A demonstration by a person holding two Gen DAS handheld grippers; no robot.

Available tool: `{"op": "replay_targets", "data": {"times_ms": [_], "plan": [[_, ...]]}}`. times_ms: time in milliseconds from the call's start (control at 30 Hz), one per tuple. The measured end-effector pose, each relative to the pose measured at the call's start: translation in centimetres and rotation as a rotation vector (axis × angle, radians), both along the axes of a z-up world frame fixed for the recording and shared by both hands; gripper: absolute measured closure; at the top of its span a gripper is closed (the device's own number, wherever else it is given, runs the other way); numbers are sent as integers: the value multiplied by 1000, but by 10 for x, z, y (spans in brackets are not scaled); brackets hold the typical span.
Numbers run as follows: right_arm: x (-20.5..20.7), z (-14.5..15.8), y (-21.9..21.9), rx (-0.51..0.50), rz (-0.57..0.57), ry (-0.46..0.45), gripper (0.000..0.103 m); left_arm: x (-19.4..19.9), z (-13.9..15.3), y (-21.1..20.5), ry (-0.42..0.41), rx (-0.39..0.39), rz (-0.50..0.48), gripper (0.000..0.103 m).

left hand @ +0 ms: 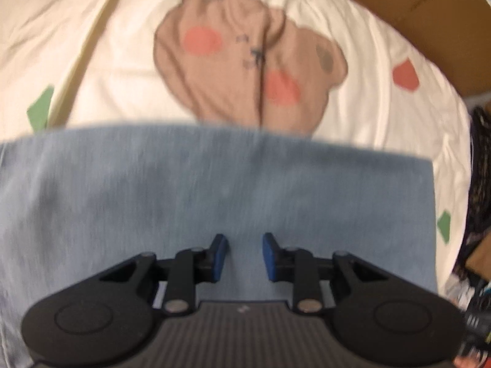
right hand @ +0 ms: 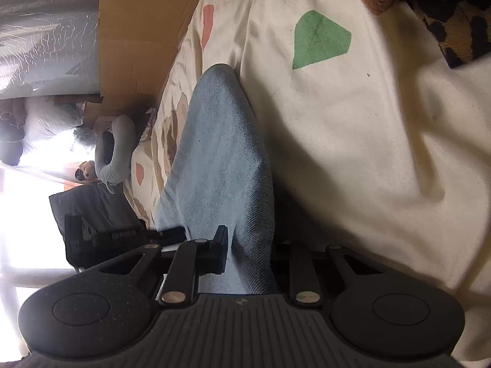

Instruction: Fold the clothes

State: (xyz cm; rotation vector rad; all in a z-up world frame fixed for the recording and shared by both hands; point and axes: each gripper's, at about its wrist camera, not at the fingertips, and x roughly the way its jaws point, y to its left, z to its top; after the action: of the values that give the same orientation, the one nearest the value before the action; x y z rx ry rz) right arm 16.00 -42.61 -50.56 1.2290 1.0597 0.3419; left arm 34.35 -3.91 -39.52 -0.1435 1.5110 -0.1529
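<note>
From the left wrist, the left gripper point(left hand: 245, 256) hangs over a pale blue cloth point(left hand: 214, 196) spread flat on a cream bedsheet point(left hand: 362, 61) printed with a brown bear point(left hand: 245, 61); its 2 blue pads point(left hand: 219, 257) stand apart with nothing between them.

From the right wrist, the right gripper point(right hand: 245, 254) is clamped on a raised fold of the blue cloth point(right hand: 221, 159), beside a cardboard box point(right hand: 138, 36).

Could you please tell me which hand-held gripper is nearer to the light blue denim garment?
Right. The right hand-held gripper has the light blue denim garment bunched between its jaws, touching it. The left hand-held gripper hangs above the flat denim with its jaws apart and nothing between them.
</note>
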Motion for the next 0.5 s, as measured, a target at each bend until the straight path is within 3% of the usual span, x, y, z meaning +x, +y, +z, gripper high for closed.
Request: {"op": "replay_targets", "data": {"times_ms": [133, 433, 500], "plan": [[-1, 1, 0, -3, -9, -5, 81, 19, 4, -7, -40, 8, 12, 76], [-2, 0, 0, -8, -42, -2, 81, 40, -3, -10, -49, -1, 4, 76], [-2, 0, 0, -12, -48, -1, 81, 39, -7, -11, -52, 13, -10, 80]]}}
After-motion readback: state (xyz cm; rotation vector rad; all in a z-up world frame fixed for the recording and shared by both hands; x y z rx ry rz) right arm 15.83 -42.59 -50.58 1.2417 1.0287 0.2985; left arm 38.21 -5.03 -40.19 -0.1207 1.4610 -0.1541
